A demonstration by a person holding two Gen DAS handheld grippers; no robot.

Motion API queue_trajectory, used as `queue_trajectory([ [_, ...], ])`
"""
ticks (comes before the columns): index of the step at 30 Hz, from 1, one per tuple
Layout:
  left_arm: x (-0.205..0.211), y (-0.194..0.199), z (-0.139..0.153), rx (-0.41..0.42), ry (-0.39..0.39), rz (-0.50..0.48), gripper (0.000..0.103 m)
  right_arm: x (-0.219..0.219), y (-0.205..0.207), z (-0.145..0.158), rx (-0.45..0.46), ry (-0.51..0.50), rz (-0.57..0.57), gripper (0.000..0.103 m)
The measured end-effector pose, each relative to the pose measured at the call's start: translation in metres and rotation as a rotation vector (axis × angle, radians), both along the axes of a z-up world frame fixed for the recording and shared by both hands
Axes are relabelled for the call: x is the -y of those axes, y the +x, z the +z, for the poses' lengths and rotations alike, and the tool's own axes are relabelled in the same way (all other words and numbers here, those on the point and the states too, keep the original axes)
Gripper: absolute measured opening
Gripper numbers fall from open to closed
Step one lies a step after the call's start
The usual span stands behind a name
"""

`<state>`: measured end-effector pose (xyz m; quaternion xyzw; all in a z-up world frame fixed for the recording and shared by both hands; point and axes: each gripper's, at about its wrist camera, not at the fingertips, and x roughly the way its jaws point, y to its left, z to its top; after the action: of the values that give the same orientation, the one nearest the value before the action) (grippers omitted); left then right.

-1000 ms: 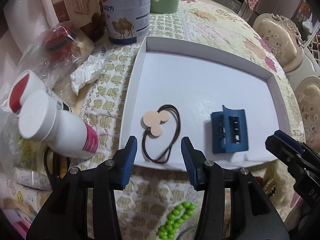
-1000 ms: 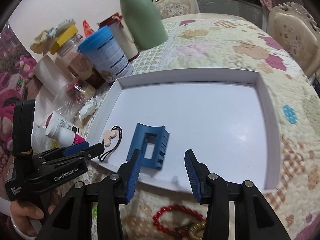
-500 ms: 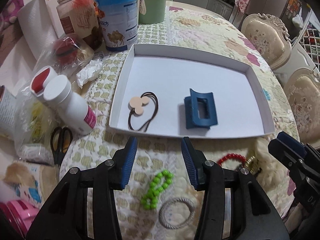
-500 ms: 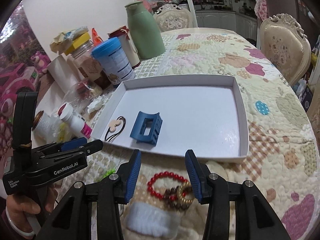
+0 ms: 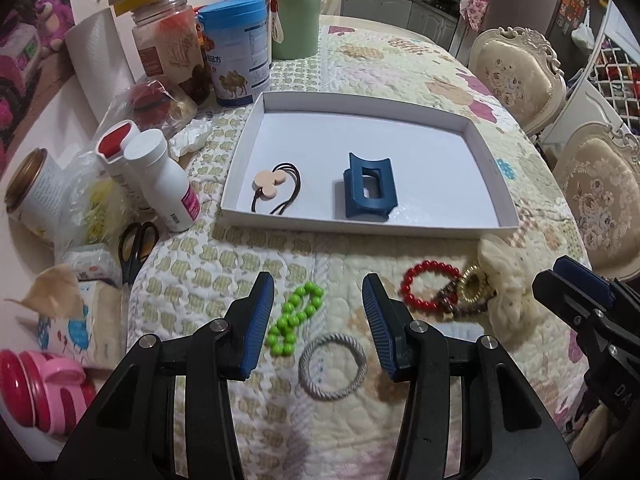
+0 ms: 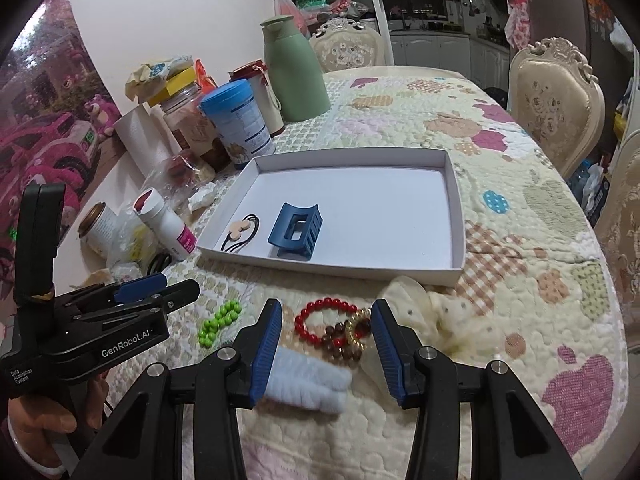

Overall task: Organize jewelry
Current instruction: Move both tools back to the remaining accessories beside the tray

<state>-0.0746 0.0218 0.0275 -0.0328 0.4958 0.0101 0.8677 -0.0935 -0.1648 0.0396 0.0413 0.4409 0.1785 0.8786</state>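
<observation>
A white tray (image 5: 494, 184) (image 6: 458, 236) on the quilted table holds a blue claw clip (image 5: 370, 190) (image 6: 297, 230) and a dark hair tie with a beige charm (image 5: 272, 186) (image 6: 240, 230). In front of the tray lie a green bead bracelet (image 5: 296, 318) (image 6: 220, 322), a grey rope hair tie (image 5: 332, 366), a red bead bracelet (image 5: 426, 286) (image 6: 320, 320), a gold and brown bead cluster (image 5: 466, 294) (image 6: 352, 336), a cream scrunchie (image 5: 506, 280) (image 6: 436, 312) and a pale blue fluffy scrunchie (image 6: 308, 380). My left gripper (image 5: 318, 324) hangs open above the green beads and grey tie. My right gripper (image 6: 326, 350) is open above the red bracelet and blue scrunchie.
Left of the tray stand a blue-lidded tin (image 5: 236, 52), a green flask (image 5: 294, 8), jars, white bottles (image 5: 160, 182), a paper roll, scissors (image 5: 136, 246) and crumpled tissue. Padded chairs (image 5: 516, 76) flank the table's right side. A person's hand (image 6: 36, 420) holds the left gripper.
Both grippers have drawn back from the tray and risen, so the jewelry lying in front of the tray has come into view. The clip and charm hair tie stay in the tray.
</observation>
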Motion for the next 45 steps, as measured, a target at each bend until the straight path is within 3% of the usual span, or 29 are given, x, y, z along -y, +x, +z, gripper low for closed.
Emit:
queue_trajectory([
  [2, 0.001, -0.006, 0.002, 0.001, -0.007, -0.003, 0.045, 0.004, -0.007, 0.003, 0.004, 0.002, 0.006, 0.046],
  [6, 0.001, -0.02, 0.004, -0.007, -0.04, -0.005, 0.045, 0.012, -0.023, 0.006, 0.013, -0.005, 0.023, 0.059],
  [20, 0.021, -0.061, -0.004, -0.054, -0.093, -0.077, 0.054, 0.06, -0.061, -0.027, -0.047, -0.047, -0.017, 0.059],
  [30, 0.045, -0.055, -0.015, -0.083, -0.123, -0.129, 0.06, 0.073, -0.057, -0.039, -0.068, -0.04, -0.041, 0.06],
  [45, 0.055, -0.037, -0.027, -0.1, -0.15, -0.143, 0.06, 0.064, -0.038, -0.04, -0.074, -0.041, -0.026, 0.064],
])
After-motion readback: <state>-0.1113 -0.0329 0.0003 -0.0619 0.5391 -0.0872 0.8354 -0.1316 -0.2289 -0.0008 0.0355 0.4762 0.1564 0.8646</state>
